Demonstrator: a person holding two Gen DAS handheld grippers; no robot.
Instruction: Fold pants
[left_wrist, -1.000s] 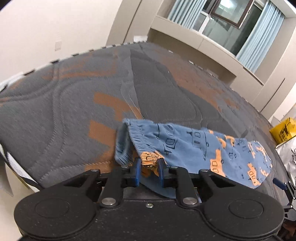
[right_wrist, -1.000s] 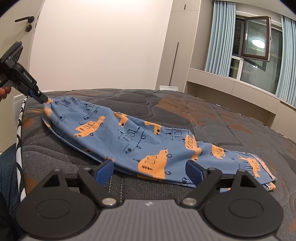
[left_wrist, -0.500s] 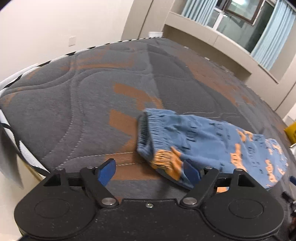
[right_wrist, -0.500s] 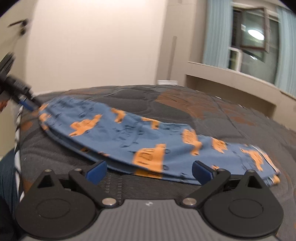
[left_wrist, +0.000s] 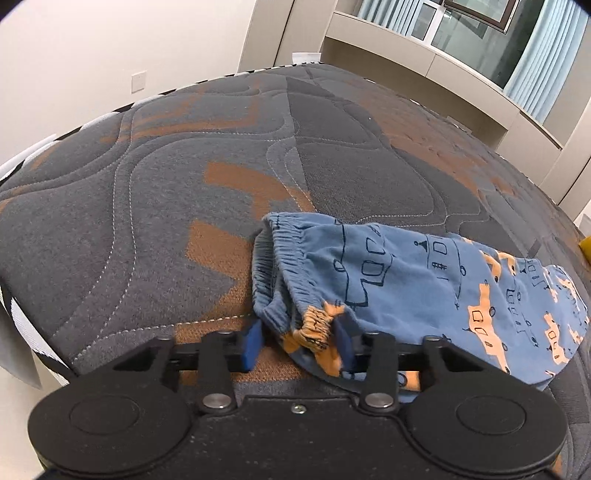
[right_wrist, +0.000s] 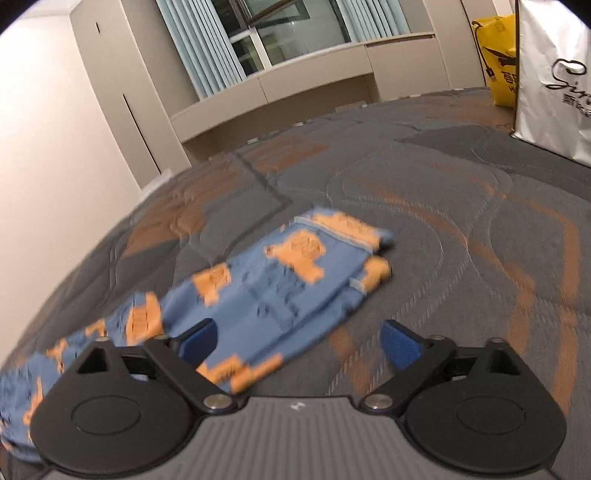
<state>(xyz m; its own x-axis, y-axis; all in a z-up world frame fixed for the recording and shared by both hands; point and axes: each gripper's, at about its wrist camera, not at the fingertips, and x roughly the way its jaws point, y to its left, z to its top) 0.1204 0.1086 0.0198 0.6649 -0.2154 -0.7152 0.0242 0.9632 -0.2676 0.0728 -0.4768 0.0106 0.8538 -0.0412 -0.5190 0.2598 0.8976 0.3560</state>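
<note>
One pair of pants (left_wrist: 424, 280), blue with orange vehicle prints, lies along the grey and orange quilted mattress (left_wrist: 166, 192) of a bed; we list it as folded lengthwise, the two legs stacked.

Left hand-held gripper (left_wrist: 295, 341): we find it low over the mattress, pointing steeply down at the waistband end. The gathered elastic waistband sits bunched between its blue fingers (left_wrist: 252, 343). Its jaws have just been closing, and now stand partly drawn in around that bunch; the right finger touches the cloth, the left stands just beside it with a sliver of gap, so we do not count the cloth as clamped.

Right hand-held gripper (right_wrist: 301, 341): we see it near the other end of the pants (right_wrist: 280, 288), in a view tilted and smeared by motion. Its jaws stand wide apart, having just closed a little, and hold nothing. The left finger (right_wrist: 197, 339) hangs over the blue cloth; the right finger is over bare mattress (right_wrist: 461, 240). The cuffs lie ahead of it, further up the bed.

Also noted: a white paper bag (right_wrist: 554, 74) and a yellow bag (right_wrist: 498, 55) at the mattress's far corner.
</note>
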